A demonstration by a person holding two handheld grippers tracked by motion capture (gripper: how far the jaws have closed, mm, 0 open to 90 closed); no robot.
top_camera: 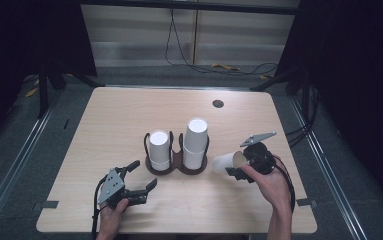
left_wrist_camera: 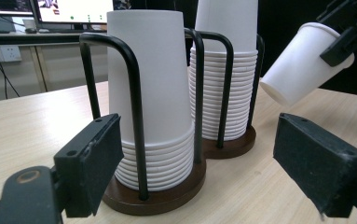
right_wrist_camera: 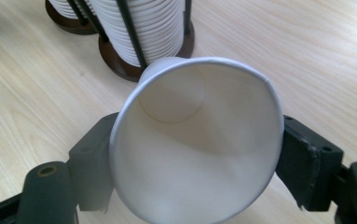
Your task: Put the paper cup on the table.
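We've got one paper cup [top_camera: 225, 162] clamped in the right tongs [top_camera: 239, 167], lying on its side in the air just right of the cup rack [top_camera: 177, 167] – its base aims at the rack, its mouth back toward the hand. In the right gripper view the pads squeeze the cup [right_wrist_camera: 197, 140] near the rim from both sides, bending it a bit oval. So the grip is firm, maybe a touch too firm.

The left tongs [top_camera: 141, 175] sit spread wide w/ nothing between them, low over the counter [top_camera: 129, 110], facing the rack's near stack [left_wrist_camera: 153, 93]. The far stack [left_wrist_camera: 227, 70] stands taller; both stacks are upside down inside the black wire loops.

Our read: we're mid-carry w/ a single cup, either just pulled off a stack or headed onto one – can't say which from this alone. If it goes on a stack, the next move calls for turning the cup mouth-down, lining it over the top of the stack and coming straight down between the wire loops. The loops reach only partway up each stack, so the tops are free to approach from above.

Room: plenty of bare counter to the right and front of the rack, and behind it too. The right edge of the counter is near the right hand [top_camera: 271, 182], so swings should go inward. The left tongs are close to the rack base – a steadying hold is within easy reach.
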